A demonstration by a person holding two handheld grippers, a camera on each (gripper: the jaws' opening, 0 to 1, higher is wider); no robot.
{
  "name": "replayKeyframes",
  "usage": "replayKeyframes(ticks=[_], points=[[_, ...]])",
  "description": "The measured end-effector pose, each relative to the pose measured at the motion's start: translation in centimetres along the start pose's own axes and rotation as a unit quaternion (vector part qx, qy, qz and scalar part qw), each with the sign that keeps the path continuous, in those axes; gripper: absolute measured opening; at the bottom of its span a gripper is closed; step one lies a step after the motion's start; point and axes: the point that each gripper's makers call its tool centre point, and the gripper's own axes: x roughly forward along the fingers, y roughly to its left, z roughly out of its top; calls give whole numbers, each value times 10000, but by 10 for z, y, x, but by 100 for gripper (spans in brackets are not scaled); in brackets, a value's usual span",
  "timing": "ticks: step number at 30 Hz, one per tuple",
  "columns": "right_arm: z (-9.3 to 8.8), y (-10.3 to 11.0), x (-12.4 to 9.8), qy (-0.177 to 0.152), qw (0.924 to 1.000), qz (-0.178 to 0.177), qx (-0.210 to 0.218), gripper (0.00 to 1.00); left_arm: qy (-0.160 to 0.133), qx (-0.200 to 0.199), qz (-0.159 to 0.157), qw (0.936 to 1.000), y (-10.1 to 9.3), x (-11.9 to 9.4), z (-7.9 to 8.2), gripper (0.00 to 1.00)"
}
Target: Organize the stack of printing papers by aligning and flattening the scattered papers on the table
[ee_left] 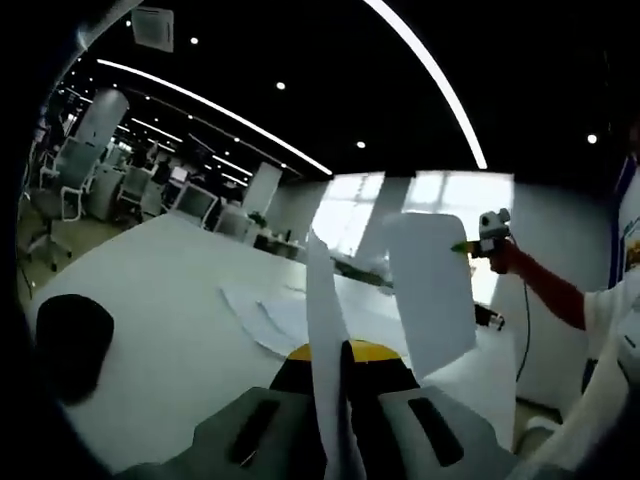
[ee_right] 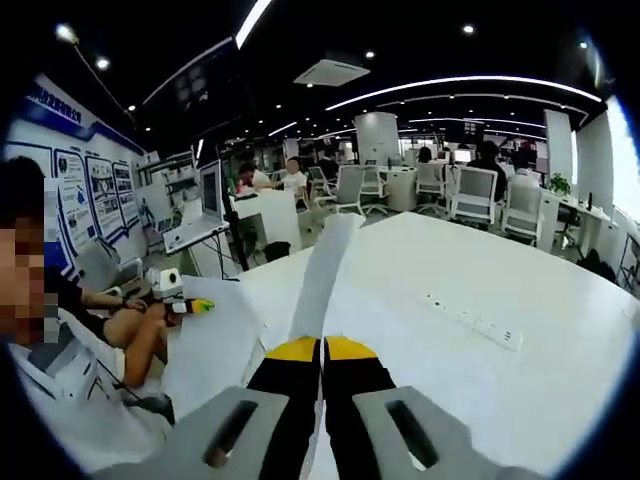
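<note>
I have each claw pinched shut on paper held edge-on and upright above the desk, left claw on its sheet, right claw on its sheet, while the scattered papers lie flat ahead of the left one.

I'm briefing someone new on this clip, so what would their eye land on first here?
Most striking is the white sheet of paper standing edge-on, pinched in the left claw at the bottom of the left gripper view. In the right gripper view the right claw likewise clamps a sheet rising over the white table. A power strip lies on that table, right of the claw.
</note>
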Motion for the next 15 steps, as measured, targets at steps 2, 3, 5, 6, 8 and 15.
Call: replayKeyframes(ticks=[2,3,5,6,8,15], points=[[2,3,-2,-22,10000,77,-43,0,-9,23,-46,10000,-4,2,7,6],[4,3,-4,-60,9999,119,-44,0,-2,27,-77,10000,-6,4,10,6],[7,2,-7,-164,9997,150,-36,0,16,76,-92,9999,-8,7,15,6],[11,4,-8,-254,9994,244,39,0,48,108,-85,9999,-9,8,16,6],[14,4,-12,-343,9987,347,120,0,87,176,-79,9998,-10,11,19,6],[14,12,-14,-389,9978,536,83,0,237,171,-129,9995,-13,24,17,6]])
